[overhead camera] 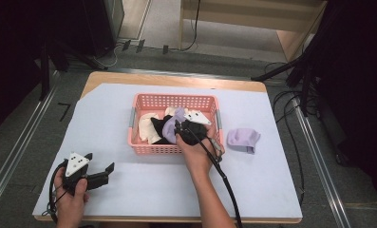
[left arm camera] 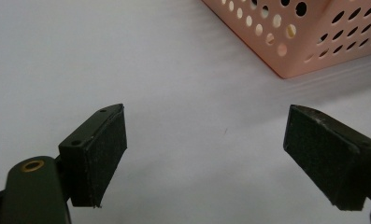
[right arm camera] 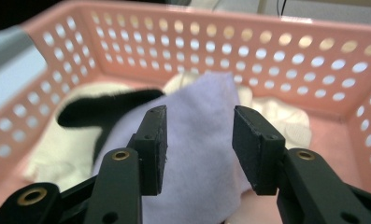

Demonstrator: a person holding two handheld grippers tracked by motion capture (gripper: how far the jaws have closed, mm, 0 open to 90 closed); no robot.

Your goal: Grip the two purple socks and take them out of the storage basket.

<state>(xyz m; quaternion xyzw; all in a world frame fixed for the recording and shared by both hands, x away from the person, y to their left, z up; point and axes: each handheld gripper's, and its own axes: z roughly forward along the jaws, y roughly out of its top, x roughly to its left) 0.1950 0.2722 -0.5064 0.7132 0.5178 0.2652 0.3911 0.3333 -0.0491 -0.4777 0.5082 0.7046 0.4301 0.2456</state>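
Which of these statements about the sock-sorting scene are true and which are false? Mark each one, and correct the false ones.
1. The right gripper is inside the pink basket, its jaws on either side of a lilac sock. True.
2. The left gripper holds a black sock. False: its jaws stand wide apart with nothing between them, above the white table cover.
3. A second lilac sock lies on the table cover to the right of the basket. True.
4. The basket holds lilac items alone. False: a black sock and cream socks lie in it too.
5. The basket is blue. False: it is pink.
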